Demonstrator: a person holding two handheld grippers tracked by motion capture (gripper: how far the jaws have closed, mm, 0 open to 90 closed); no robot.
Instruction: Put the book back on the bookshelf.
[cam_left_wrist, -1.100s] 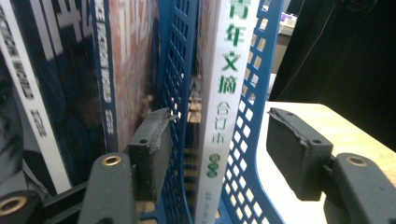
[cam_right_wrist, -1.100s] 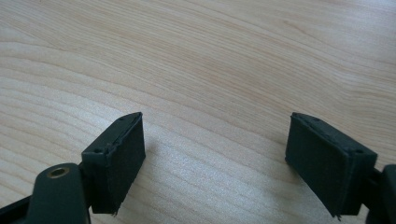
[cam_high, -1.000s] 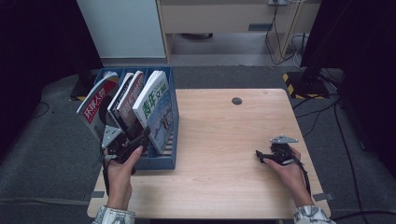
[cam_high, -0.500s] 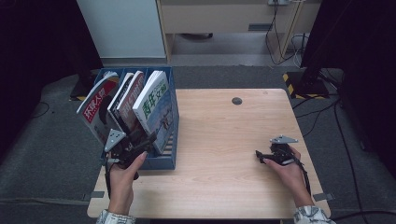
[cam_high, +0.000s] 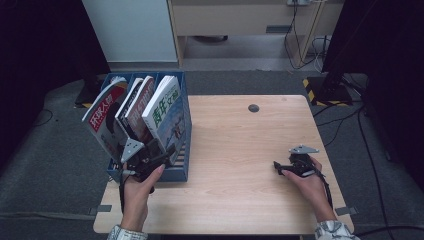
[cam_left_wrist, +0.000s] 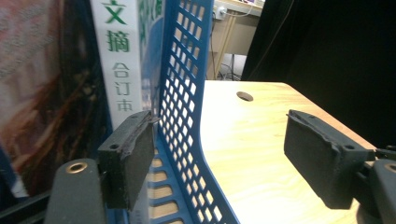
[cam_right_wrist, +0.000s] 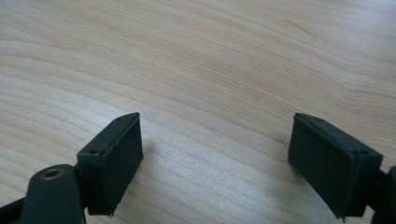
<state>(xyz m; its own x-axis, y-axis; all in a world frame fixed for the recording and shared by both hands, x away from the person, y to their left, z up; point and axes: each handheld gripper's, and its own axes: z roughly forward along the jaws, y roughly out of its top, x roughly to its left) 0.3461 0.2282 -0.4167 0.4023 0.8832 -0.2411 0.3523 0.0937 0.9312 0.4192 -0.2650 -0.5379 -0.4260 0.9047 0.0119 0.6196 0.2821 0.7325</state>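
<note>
A blue mesh file rack (cam_high: 185, 131) stands on the left part of the wooden table (cam_high: 240, 130). It holds three leaning books: a red magazine (cam_high: 102, 112), a dark one (cam_high: 137, 102) and a white book with green characters (cam_high: 162, 107). My left gripper (cam_high: 162, 152) is at the rack's front right corner. In the left gripper view it (cam_left_wrist: 224, 158) is open and its jaws have just been opening; they straddle the rack's mesh wall (cam_left_wrist: 182, 93), with one pad (cam_left_wrist: 130, 158) on the white book's (cam_left_wrist: 121, 70) side. My right gripper (cam_high: 277, 167) rests open on the table, with only bare wood between its jaws (cam_right_wrist: 229, 163).
A round cable hole (cam_high: 254, 108) sits near the table's far edge. Behind the table stand a pale cabinet (cam_high: 130, 30) and a wooden shelf unit (cam_high: 235, 20). Cables lie on the floor (cam_high: 305, 45) at the back right, next to dark curtains.
The left gripper's jaws have spread wider at the rack's front, and the hand has shifted slightly right. The right hand and its gripper have kept still.
</note>
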